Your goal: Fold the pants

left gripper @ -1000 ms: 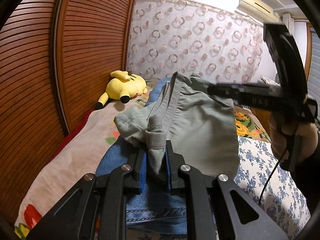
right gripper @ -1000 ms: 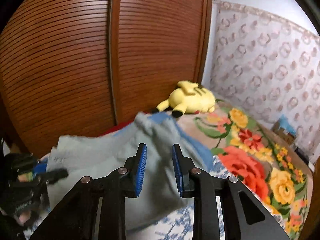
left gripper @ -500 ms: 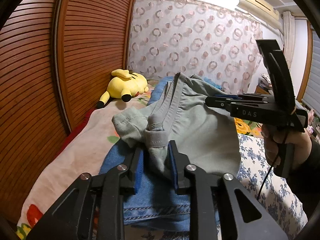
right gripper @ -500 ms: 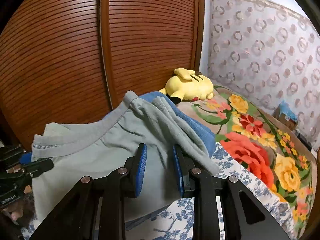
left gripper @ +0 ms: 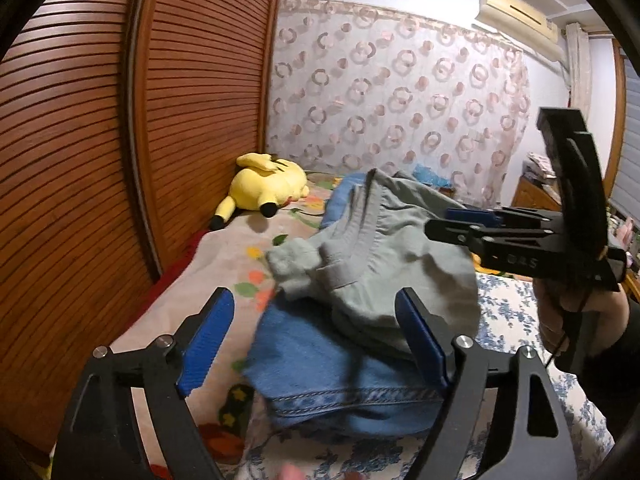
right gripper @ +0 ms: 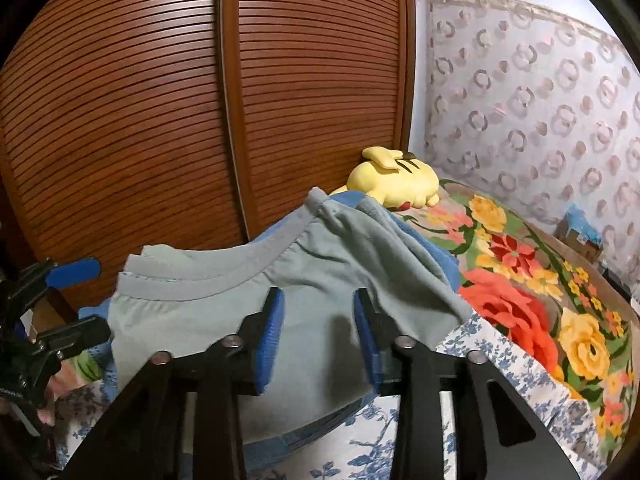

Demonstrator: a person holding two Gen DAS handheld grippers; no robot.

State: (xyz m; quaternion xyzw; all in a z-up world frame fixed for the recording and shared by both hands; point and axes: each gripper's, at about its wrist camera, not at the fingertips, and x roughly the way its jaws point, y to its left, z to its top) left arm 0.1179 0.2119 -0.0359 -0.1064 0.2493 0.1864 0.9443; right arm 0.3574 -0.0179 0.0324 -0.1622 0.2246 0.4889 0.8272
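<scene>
- Left wrist view: low over the bed (left gripper: 208, 264), close behind the grey pants (left gripper: 384, 264), facing the patterned curtain (left gripper: 400, 100).
- Right wrist view: near the pants (right gripper: 312, 280), facing the wooden wardrobe (right gripper: 160, 100).
- Both share the pants and a yellow plush toy (left gripper: 268, 184) (right gripper: 394, 182).

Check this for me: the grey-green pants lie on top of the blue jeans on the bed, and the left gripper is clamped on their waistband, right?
Not quite. The left gripper is open, its blue pads spread wide with nothing between them, as the left wrist view shows. The rest holds: the grey-green pants lie on top of the blue jeans on the bed.
</scene>
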